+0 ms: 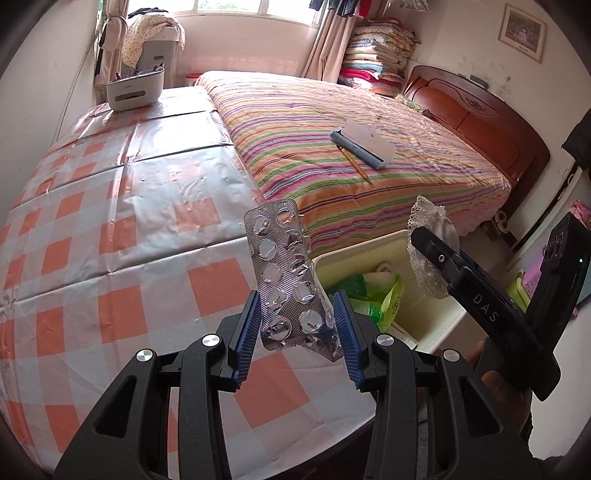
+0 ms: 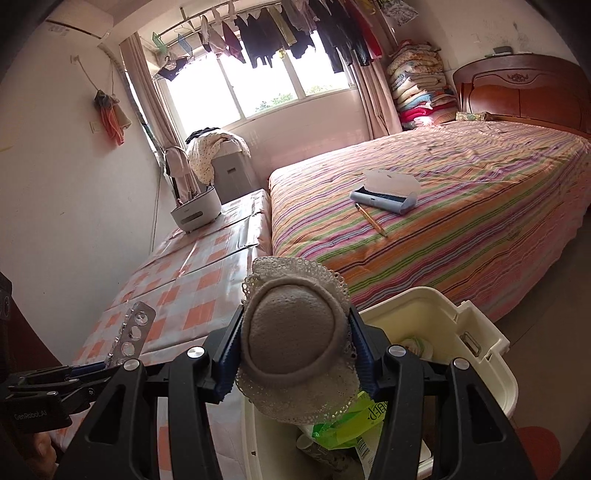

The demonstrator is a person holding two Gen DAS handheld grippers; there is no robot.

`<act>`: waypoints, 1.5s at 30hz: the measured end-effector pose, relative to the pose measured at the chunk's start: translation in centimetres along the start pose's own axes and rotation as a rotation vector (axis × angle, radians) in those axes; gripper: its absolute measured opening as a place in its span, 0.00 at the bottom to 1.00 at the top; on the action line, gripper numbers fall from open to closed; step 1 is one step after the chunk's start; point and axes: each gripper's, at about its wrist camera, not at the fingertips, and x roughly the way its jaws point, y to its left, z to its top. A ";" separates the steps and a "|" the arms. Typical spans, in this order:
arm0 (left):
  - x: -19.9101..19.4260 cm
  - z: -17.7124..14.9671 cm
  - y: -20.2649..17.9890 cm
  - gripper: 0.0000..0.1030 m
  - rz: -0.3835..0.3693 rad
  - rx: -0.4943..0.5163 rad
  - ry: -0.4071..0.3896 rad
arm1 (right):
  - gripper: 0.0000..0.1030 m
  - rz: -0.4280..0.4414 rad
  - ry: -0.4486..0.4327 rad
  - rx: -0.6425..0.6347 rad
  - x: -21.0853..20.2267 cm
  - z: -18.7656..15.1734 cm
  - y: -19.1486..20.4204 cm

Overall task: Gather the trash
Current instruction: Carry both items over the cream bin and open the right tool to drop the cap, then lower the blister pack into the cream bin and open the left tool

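Here the two views fill each other in. The left wrist view shows the left tool [image 1: 295, 325] closed on an emptied silver blister pack [image 1: 286, 273], which stands up between the blue pads, tilted a little, above the near corner of the table [image 1: 110, 221] with its orange-and-white checked cover. The same view catches the right tool [image 1: 430, 245] from the side, over the bin, its black fingers clamped on a lacy round piece [image 1: 432, 236].

The right wrist view shows that piece face-on — a grey padded cup with a white lace trim [image 2: 291, 339], squeezed between the pads of the right tool [image 2: 293, 350]. At its lower left edge the left tool [image 2: 88, 369] appears sideways with the blister pack [image 2: 133, 332] sticking up from it. Only this view shows the laundry hanging above the window [image 2: 280, 33].

The cream plastic bin [image 1: 354, 251] stands on the floor just beside the table's corner and the foot of the bed [image 1: 351, 122]. The lace piece hangs above it; the blister pack is near its left rim, over the table edge. Inside lie a green plastic bag [image 1: 380, 295] and some pale packaging — the rest is hard to make out.

On the striped bedspread rest a grey-blue case with its lid open [image 2: 384, 192] and a pen [image 2: 371, 219] just beside it.
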 end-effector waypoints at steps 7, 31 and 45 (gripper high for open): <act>0.5 0.0 -1.9 0.38 0.004 0.035 0.020 | 0.50 -0.014 -0.009 0.047 -0.8 0.0 -1.4; 4.9 0.6 -8.2 0.40 -0.059 0.137 0.108 | 0.67 -0.004 -0.290 0.374 -6.0 0.7 -8.0; 9.0 1.1 -11.4 0.45 -0.088 0.179 0.201 | 0.68 0.002 -0.352 0.417 -7.1 0.4 -9.0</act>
